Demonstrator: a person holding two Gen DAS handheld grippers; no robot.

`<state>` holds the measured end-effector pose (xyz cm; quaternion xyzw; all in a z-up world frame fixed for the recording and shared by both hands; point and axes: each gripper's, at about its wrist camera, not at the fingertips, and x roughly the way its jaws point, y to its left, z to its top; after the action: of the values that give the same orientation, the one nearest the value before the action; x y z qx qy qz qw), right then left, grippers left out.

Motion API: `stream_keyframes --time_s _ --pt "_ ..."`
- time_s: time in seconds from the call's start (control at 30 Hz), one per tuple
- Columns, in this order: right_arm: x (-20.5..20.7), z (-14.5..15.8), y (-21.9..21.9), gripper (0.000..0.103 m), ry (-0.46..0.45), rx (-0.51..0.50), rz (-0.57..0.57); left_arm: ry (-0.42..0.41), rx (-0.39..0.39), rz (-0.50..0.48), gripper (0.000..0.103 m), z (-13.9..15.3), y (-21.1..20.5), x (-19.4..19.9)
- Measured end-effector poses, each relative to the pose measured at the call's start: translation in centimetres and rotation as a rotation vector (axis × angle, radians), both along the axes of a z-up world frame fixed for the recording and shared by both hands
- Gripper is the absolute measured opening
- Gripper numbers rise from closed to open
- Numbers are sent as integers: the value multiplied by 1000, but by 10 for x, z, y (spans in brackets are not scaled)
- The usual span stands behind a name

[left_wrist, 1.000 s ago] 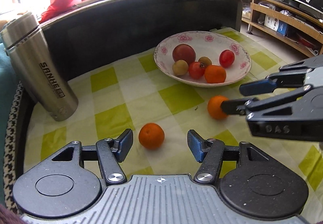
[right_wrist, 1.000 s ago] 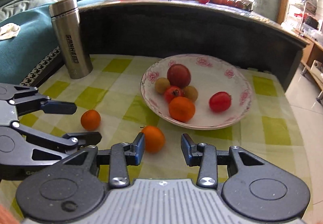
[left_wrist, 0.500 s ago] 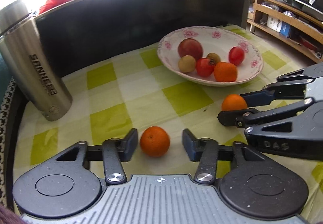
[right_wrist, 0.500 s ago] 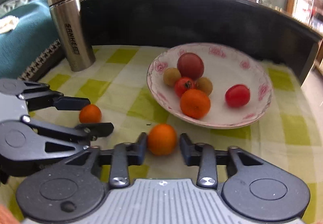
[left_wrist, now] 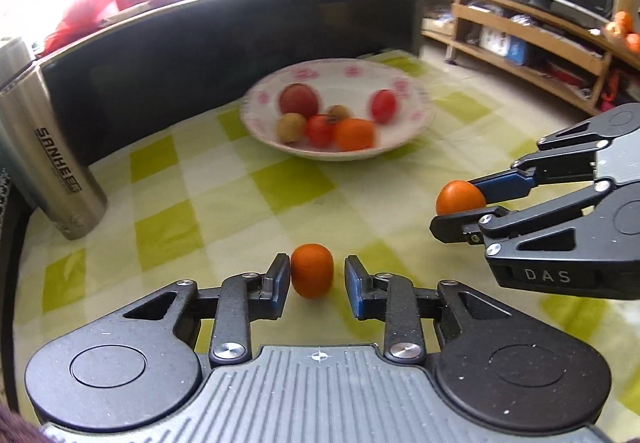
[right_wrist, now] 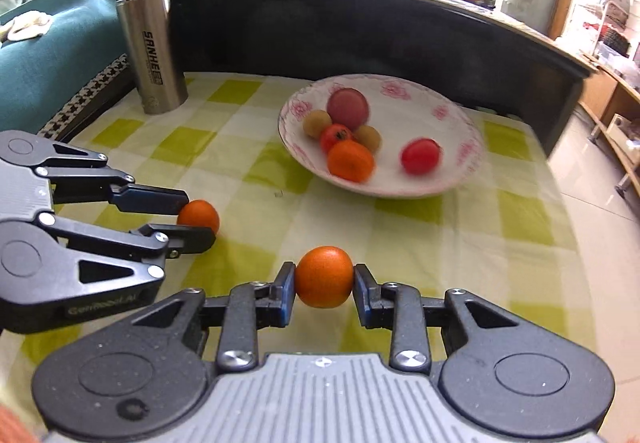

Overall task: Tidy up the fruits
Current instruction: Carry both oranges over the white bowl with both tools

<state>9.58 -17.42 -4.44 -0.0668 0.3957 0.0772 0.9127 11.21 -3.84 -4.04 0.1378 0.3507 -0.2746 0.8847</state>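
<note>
Change since earlier frame: both grippers closed in; each orange now sits between its pads.
Bowl (right_wrist: 460, 171): flowered, centre of checked cloth (right_wrist: 460, 243), holding six fruits.
Flask (right_wrist: 150, 39): steel, upright, reads "SANHE".
Right gripper (right_wrist: 324, 285): clamped on right orange (right_wrist: 324, 277); body reads "DAS".
Left gripper (left_wrist: 316, 283): nearly together around left orange (left_wrist: 312, 275); one pad touching, small gap at the other.
Advice: finish the left squeeze gently, lift level, clear the bowl rim before release.

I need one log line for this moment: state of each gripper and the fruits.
left gripper: open around orange on cloth | right gripper: shut on second orange | bowl: six fruits inside
</note>
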Motion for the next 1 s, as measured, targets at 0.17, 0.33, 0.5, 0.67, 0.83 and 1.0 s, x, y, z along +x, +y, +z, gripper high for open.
stream_keyframes --time_s 0.17,0.33,0.5,0.67,0.83,1.0 --pt "-40 1 -5 37 8 -40 -20 -29 42 -62 38 -2 -8 -30" --pt "-67 0 -6 37 6 -56 -46 -37 44 -52 40 -2 -10 -30" --pt "-69 -3 -12 37 15 -33 -72 -45 24 -78 51 -1 -21 -27" --pt "-62 -12 -17 37 12 -22 -84 -36 77 -73 56 -18 -22 -24" --pt "-56 -16 -16 37 -13 -14 -88 -47 63 -65 52 -20 -20 -27" --pt "-60 -22 -18 38 -58 -5 -92 -48 63 -56 50 -21 -18 -32"
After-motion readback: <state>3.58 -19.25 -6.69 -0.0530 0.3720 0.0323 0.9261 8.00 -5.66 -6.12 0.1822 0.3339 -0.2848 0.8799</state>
